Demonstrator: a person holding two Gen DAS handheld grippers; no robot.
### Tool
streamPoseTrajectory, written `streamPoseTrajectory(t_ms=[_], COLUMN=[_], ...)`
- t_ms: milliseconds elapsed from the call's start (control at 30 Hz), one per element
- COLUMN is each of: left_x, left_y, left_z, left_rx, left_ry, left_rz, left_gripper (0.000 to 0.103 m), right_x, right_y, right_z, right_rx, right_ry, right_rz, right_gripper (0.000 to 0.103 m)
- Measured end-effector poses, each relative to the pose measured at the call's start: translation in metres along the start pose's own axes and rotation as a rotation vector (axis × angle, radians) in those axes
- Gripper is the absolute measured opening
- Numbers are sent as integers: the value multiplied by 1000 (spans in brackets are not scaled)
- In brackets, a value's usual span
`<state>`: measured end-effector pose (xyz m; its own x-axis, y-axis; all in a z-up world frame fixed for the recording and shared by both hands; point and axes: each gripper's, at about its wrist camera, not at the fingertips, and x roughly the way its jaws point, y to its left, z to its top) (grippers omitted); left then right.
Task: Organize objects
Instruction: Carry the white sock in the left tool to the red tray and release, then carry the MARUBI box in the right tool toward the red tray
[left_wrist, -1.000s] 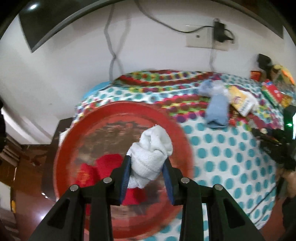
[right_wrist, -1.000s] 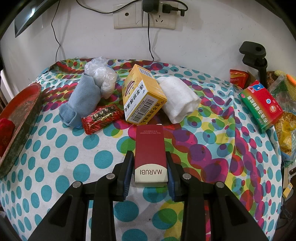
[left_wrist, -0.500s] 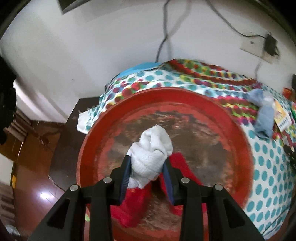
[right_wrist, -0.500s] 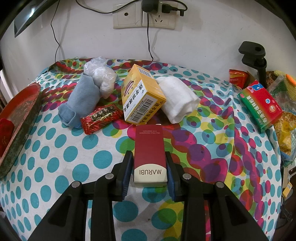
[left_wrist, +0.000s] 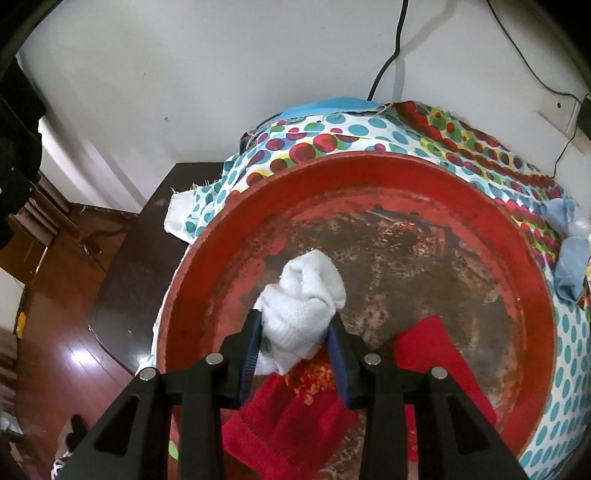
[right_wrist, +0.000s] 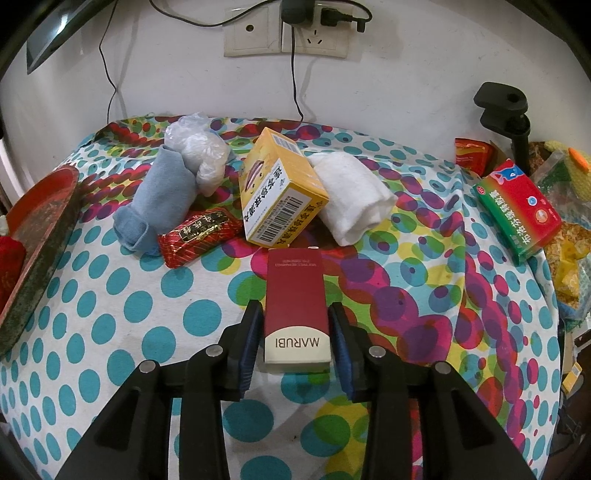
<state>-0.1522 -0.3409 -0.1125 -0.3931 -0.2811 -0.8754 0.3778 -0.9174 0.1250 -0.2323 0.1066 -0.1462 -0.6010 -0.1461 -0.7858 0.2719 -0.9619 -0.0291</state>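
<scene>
**White sock over the red tray, red box between the other gripper's jaws**

A rolled white sock (left_wrist: 303, 314) sits between the blue pads of the left gripper (left_wrist: 295, 350), above the worn floor of a round red tray (left_wrist: 369, 173). The jaws are opening, and the sock still fills the space between them, its sides against both pads. Below it in the tray lie red knitted cloths (left_wrist: 291, 417), one with an orange and yellow patch. The tray rests on a polka-dot tablecloth (left_wrist: 332, 136) at the table's left end, beside a dark wooden floor (left_wrist: 55, 332).

In the right wrist view, a dark red box (right_wrist: 297, 306) marked MARUBI on its cream end lies flat on the same cloth, lengthwise between the fingers of the right gripper (right_wrist: 295, 339). These jaws are opening too; a thin gap shows on each side of the box, so the pads are not pressing it.

Just beyond the box stands a tilted yellow carton (right_wrist: 279, 192) with a barcode. A rolled white towel (right_wrist: 351, 195) leans against its right side. To its left lie a red foil packet (right_wrist: 199, 234), a rolled blue sock (right_wrist: 159, 199) and a crumpled clear plastic bag (right_wrist: 199, 151). A green and red box (right_wrist: 517, 206) lies at the table's right edge. The tray's rim (right_wrist: 40, 236) shows at far left.
</scene>
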Motion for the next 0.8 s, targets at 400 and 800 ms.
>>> streamPoseTrajectory(t_ms=[400,800], left_x=[-27,-50], left_y=[8,6], left_z=[-13,-31], left_rx=[-6,-7], left_ry=[-68,-43], left_rz=[43,1], left_gripper=[57,57], right_x=[-2,-4], right_y=[1,9], right_z=[-2,-2], right_rx=[-3,-28], right_ry=[0,-5], right_rz=[-17,-51], right_gripper=[38,38])
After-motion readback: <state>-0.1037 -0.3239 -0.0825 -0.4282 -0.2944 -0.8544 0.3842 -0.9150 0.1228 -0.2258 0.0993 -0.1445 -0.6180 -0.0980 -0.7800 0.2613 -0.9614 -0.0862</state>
